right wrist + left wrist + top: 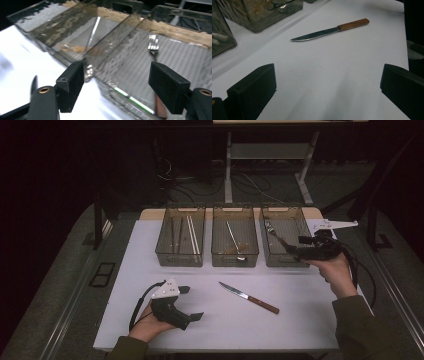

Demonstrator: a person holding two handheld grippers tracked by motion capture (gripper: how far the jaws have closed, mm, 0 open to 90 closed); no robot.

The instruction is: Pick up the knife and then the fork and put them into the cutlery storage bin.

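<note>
White counter, dark room, cables on floor. Fork in right bin, handle partly hidden. Right tool open, empty; left tool wide open, empty.

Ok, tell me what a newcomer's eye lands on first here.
Probably the knife, lying alone on the white table with its wooden handle toward the right. Next, the three clear bins in a row at the far edge; the right bin holds a fork. The right gripper, jaws open, hovers at that bin's near corner, while the left gripper rests open near the table's front.
</note>
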